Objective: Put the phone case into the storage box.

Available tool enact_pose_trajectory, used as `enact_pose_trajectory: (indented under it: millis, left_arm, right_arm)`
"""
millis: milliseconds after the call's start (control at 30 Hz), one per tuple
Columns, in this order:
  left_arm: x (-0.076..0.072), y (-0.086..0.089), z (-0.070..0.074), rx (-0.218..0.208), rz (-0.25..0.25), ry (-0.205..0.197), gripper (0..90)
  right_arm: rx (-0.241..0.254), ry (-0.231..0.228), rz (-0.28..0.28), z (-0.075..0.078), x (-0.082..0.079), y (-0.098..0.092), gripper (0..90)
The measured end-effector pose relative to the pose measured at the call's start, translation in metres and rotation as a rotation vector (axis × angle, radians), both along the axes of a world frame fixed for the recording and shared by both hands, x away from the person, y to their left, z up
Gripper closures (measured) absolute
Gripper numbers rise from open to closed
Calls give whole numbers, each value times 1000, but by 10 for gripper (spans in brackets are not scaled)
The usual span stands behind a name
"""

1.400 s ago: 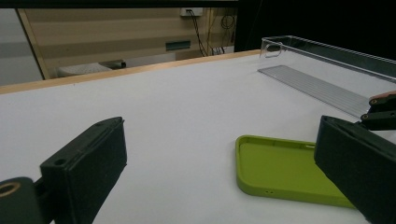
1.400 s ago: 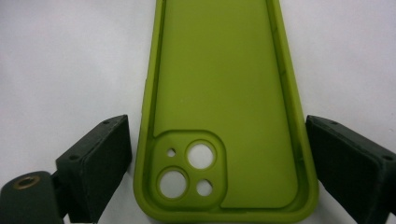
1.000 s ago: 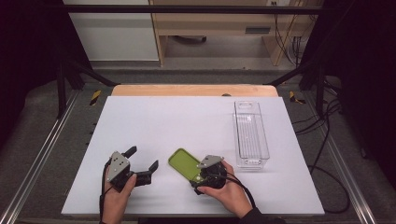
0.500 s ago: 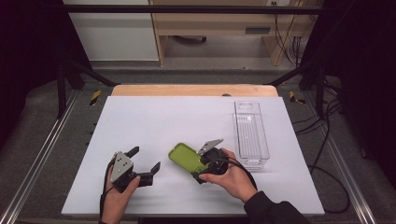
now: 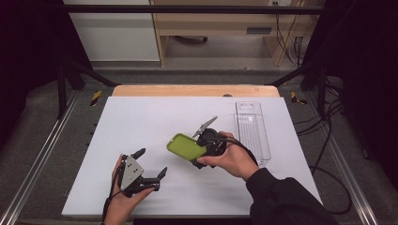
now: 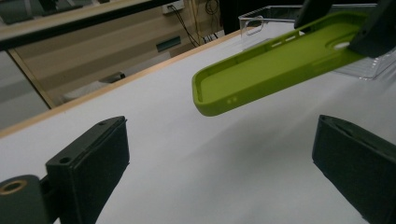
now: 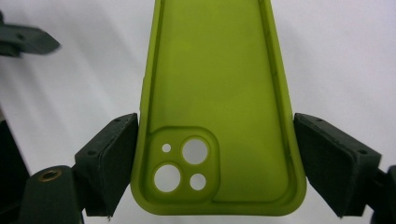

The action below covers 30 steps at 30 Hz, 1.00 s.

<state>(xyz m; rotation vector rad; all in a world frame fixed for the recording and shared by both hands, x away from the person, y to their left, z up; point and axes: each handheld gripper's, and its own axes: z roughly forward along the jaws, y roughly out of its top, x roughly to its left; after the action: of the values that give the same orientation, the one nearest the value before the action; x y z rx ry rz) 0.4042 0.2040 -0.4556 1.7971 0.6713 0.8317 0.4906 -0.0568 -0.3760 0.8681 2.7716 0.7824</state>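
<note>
Green phone case (image 7: 217, 107): thin, light, probably flexible; lifted clear of white table (image 5: 141, 122), clamped across long edges at camera-cutout end by right gripper (image 5: 209, 140). Left gripper (image 5: 151, 165): jaws spread, empty, near table's front edge.

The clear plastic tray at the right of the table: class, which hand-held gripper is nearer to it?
Right. The right hand-held gripper, clamping the green phone case, is beside the clear tray, on its left. The left hand-held gripper sits farther left, at the near edge.
</note>
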Motion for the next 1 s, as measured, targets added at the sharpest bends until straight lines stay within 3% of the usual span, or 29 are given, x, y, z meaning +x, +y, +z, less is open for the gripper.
enact_pose_trajectory:
  millis: [233, 400, 467, 533, 567, 667, 733, 867, 900, 1000]
  left_arm:
    - [-6, -24, 5, 153, -18, -120, 70]
    - [-2, -36, 15, 195, -6, -183, 103]
    - [0, -41, 15, 245, -12, -196, 131]
    - [1, -48, 15, 324, 7, -244, 174]
    - [1, -51, 14, 339, 9, -257, 198]
    - [4, -55, 14, 335, 24, -282, 215]
    - [8, -59, 12, 329, 13, -279, 223]
    - [12, -72, 9, 317, -15, -294, 235]
    - [9, -77, 9, 348, -21, -317, 239]
    - [6, -77, 10, 356, -15, -326, 261]
  right_arm:
    - [-66, 21, 59, 28, 8, 11, 174]
    - [-63, 55, 77, 40, 11, 12, 174]
    - [-61, 64, 80, 45, 13, 12, 173]
    - [-70, 64, 82, 49, 11, 11, 173]
    - [-74, 57, 86, 56, 7, 11, 173]
    - [-90, 62, 81, 58, 3, 12, 173]
    - [-124, 55, 79, 56, -1, 14, 173]
    - [-139, 58, 50, 55, -3, 13, 173]
    - [-147, 59, 46, 54, -4, 13, 173]
    - [-164, 56, 37, 53, -5, 15, 173]
